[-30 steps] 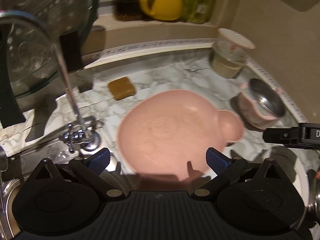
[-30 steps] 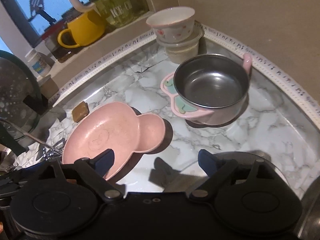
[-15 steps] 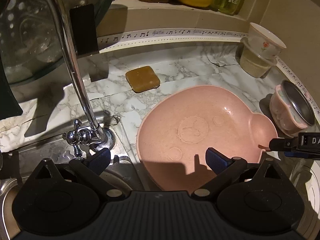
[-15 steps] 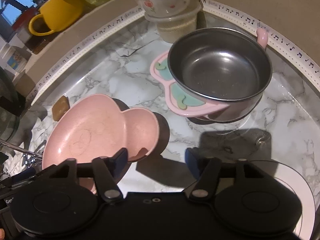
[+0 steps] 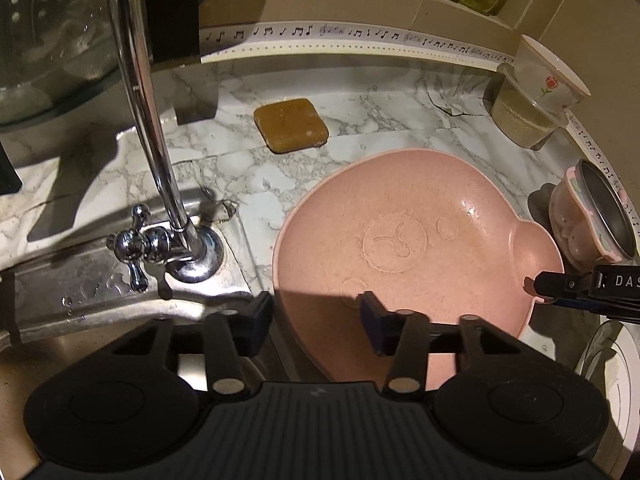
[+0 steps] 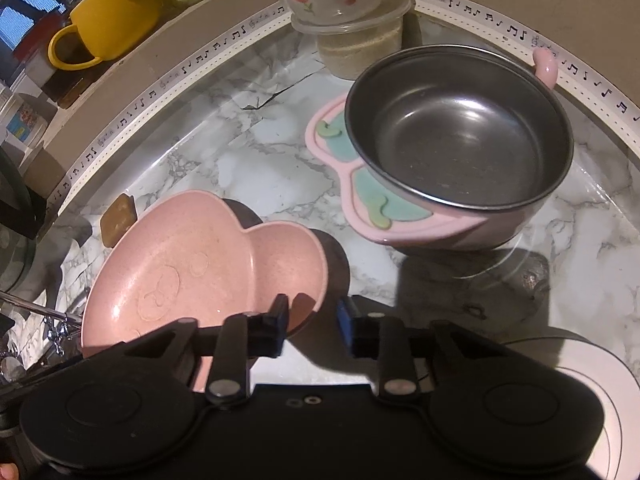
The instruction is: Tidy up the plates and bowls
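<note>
A pink bear-shaped plate (image 5: 400,240) lies on the marble counter, also in the right wrist view (image 6: 192,264). My left gripper (image 5: 316,324) straddles its near left rim, jaws partly closed, one finger inside the plate and one outside. My right gripper (image 6: 310,322) straddles the rim of the plate's small ear lobe, jaws narrowed around it with a gap still showing. A steel bowl in a pink holder (image 6: 460,148) stands behind, also seen at the right in the left wrist view (image 5: 600,216).
A chrome tap (image 5: 160,184) and the sink edge (image 5: 100,292) are at the left. A brown soap bar (image 5: 290,124) lies behind the plate. A flowered bowl on a plastic tub (image 6: 344,12) stands at the back. A white plate (image 6: 592,396) lies near right.
Both grippers have moved in to the pink plate and their jaws have narrowed around its rim, left at the near edge, right at the ear lobe.
</note>
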{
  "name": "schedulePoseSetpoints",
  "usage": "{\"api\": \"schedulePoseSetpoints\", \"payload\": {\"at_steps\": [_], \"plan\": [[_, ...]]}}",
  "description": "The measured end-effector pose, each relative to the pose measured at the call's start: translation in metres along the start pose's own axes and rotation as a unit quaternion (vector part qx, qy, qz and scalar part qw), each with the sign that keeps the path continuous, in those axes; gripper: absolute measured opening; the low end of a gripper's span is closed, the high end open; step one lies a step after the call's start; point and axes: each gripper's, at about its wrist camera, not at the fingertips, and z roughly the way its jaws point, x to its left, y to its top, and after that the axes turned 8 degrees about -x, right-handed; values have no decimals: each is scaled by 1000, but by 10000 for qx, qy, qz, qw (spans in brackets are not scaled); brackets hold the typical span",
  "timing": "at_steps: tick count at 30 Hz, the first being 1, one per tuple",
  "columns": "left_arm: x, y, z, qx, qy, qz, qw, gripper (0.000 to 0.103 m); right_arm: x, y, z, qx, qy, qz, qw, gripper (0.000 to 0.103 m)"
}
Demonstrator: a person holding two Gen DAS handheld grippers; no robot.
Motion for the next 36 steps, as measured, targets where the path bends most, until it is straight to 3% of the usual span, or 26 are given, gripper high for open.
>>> {"api": "schedulePoseSetpoints", "payload": {"at_steps": [2, 4, 8, 15, 24, 36], "plan": [[1, 0, -1, -17, 21, 1, 10000, 41, 0, 0, 0, -6, 37, 36, 10000, 17], [1, 1, -2, -35, 21, 0, 10000, 31, 1, 0, 0, -23, 26, 29, 10000, 16], [3, 1, -3, -36, 101, -2, 9999, 23, 1, -1, 0, -64, -33, 18, 10000, 16], [3, 2, -14, -135, 72, 38, 9999, 21, 6, -5, -9, -69, -145, -86, 9998, 14], [-7, 4, -37, 30, -122, 57, 9999, 21, 14, -15, -47, -63, -276, -107, 9995, 14], [-47, -6, -71, 118, -586, 406, 9974, 21, -23, -34, -111, -241, -476, 159, 9985, 14]]}}
